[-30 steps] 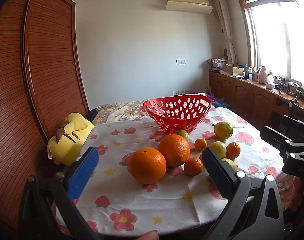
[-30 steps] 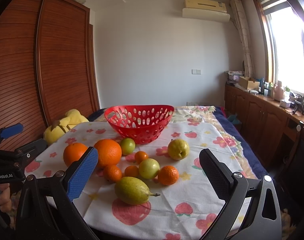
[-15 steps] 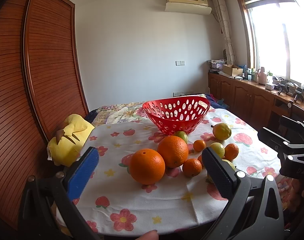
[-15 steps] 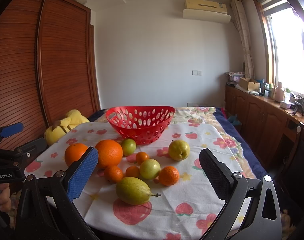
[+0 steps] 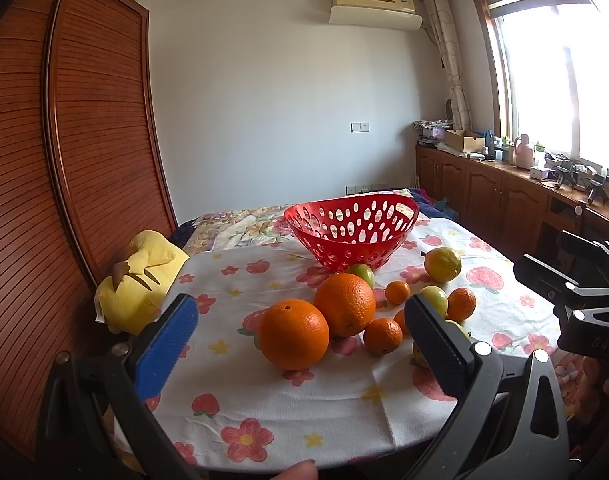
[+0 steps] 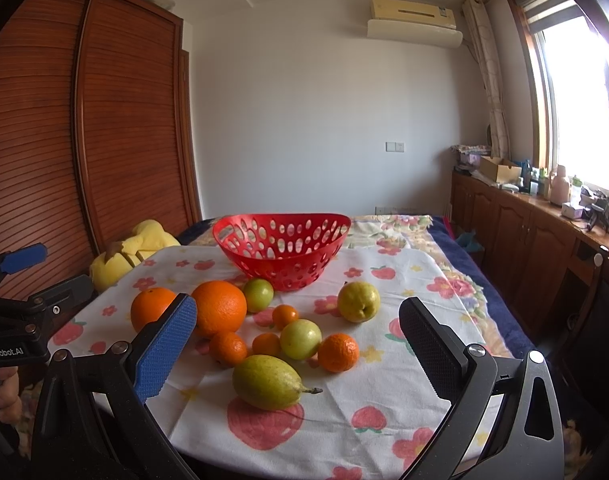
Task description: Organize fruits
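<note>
Red basket [image 6: 281, 248] sits empty; both tongs, left [image 5: 300, 344] and right [image 6: 298, 344], gape apart. Round oranges [image 5: 294, 334] could roll off the table [image 6: 404, 412] if nudged.

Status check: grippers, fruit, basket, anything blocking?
Left gripper open, empty; right gripper open, empty. Red perforated plastic basket empty; all fruit on the flowered tablecloth. Nothing blocking.
</note>
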### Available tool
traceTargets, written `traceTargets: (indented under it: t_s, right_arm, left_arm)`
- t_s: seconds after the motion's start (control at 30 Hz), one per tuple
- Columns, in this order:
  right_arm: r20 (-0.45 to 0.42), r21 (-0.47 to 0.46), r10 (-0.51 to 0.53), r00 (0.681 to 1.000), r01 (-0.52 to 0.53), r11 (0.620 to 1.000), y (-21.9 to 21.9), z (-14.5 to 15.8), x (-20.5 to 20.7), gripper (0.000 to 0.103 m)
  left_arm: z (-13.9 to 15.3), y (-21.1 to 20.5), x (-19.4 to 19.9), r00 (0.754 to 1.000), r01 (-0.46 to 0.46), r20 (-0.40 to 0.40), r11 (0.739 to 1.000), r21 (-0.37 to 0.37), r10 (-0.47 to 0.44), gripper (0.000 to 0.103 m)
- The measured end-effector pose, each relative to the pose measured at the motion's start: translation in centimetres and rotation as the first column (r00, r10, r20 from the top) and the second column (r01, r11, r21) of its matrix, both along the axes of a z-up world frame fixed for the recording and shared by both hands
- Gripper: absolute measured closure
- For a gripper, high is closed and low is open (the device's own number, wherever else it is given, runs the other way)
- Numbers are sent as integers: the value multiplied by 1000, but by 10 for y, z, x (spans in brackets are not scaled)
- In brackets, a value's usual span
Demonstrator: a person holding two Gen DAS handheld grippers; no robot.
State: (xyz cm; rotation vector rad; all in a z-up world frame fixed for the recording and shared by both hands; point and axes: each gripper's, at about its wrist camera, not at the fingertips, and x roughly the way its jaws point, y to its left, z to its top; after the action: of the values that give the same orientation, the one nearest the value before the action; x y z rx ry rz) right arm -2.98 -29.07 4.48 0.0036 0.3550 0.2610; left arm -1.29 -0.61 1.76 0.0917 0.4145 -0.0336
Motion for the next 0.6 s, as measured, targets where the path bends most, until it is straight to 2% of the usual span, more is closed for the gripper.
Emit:
traceTargets:
  t_s: [0.6]
  right_arm:
    - [-3,-3,6,1000,-6,1000,4,5,1,0]
  left_arm:
    - [-2,-3,-2,1000,9,-5,1000,4,-9,0]
